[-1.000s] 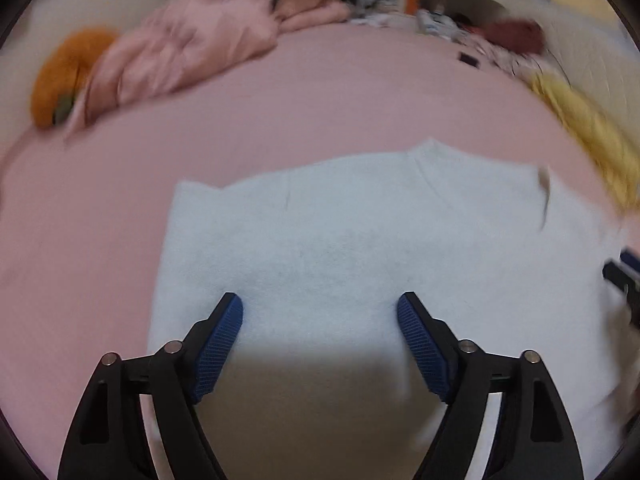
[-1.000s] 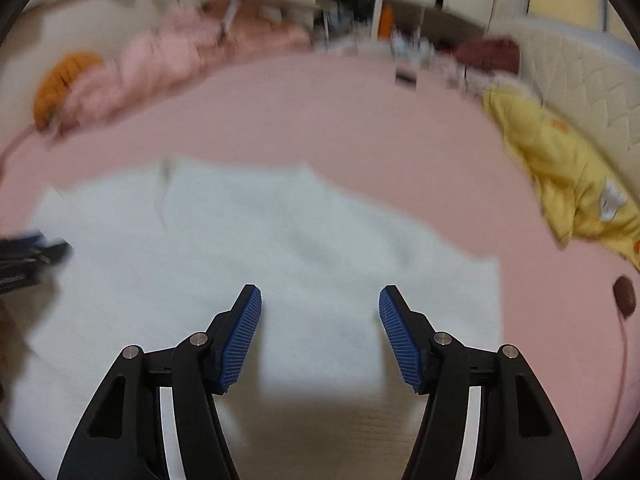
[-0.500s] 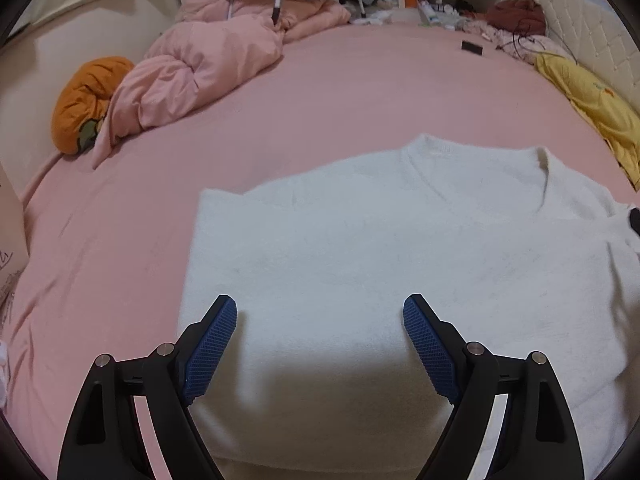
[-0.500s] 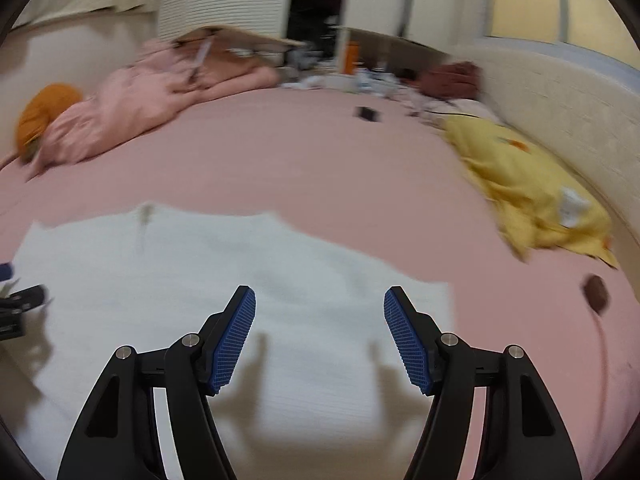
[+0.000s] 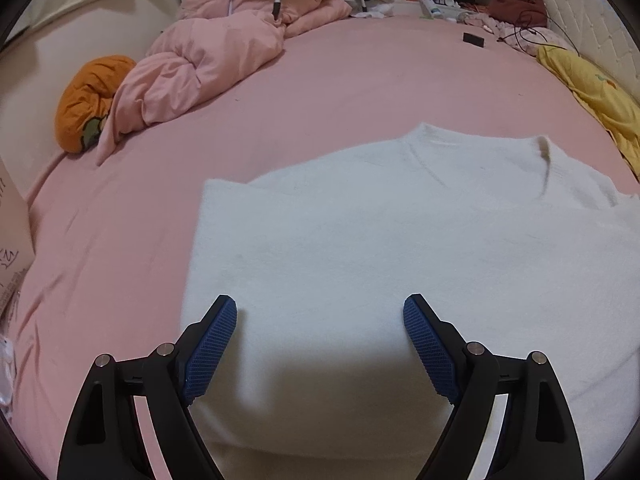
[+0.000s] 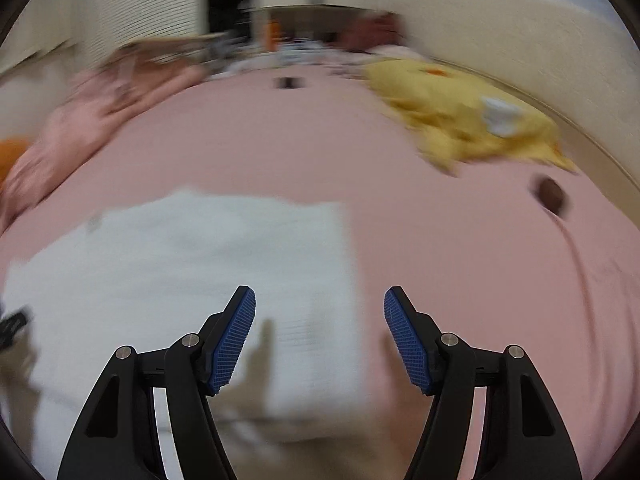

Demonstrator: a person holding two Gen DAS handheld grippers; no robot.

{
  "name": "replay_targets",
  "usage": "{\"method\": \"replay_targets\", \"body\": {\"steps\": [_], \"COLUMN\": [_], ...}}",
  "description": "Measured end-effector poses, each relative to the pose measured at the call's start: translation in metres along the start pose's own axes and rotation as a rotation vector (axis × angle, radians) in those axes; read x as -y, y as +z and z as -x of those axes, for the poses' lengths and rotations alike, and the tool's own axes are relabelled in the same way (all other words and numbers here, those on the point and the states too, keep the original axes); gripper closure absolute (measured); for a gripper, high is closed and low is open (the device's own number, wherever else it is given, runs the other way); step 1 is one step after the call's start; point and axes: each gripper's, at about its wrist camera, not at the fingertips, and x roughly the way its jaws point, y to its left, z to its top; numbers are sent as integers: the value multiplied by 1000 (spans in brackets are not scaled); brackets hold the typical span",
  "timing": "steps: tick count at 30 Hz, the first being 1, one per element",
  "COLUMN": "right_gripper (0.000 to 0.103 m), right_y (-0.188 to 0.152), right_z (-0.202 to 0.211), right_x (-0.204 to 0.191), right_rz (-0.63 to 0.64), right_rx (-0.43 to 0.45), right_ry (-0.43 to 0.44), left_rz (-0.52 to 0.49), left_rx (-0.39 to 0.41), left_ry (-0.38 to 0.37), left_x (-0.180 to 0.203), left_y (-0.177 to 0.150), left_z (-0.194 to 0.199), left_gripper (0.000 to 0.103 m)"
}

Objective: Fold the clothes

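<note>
The white sweater (image 5: 380,248) lies flat on the pink bed (image 5: 320,92), filling the lower centre of both frames. Left tool (image 5: 320,320) and right tool (image 6: 320,312) hover spread, pinching nothing. Best to take matching edges together so the fold lands square.

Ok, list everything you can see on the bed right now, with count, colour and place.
White knitted sweater: one, white, flat on the pink bed sheet, near.
Pink crumpled duvet: one, pink, far left.
Orange round cushion: one, orange, left edge beside the duvet.
Yellow crumpled cloth: one, yellow, far right.
Small black flat object: one, black, far end.
Left tool: black with blue pads, open above the sweater.
Right tool: same, open over the sweater's right edge.
</note>
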Motion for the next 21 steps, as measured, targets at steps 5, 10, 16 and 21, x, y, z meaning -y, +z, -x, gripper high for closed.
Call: {"method": "replay_targets", "body": {"steps": [5, 10, 16, 21], "right_gripper": [36, 32, 31, 31], "right_y": [-21, -32, -39, -59], "right_z": [-22, -18, 32, 109], "right_x": [-20, 56, 89, 54], "right_rz": [115, -78, -129, -37], "right_rx": [-102, -118, -129, -91], "right_ry": [18, 8, -154, -91], "left_rz": [34, 36, 127, 187], "left_rx": [-12, 10, -81, -120], "left_ry": [-50, -70, 34, 38], "left_x": [-12, -44, -102, -116], "left_y": [-20, -39, -75, -105], "left_z": [0, 18, 35, 81], "left_gripper": [17, 17, 17, 17]}}
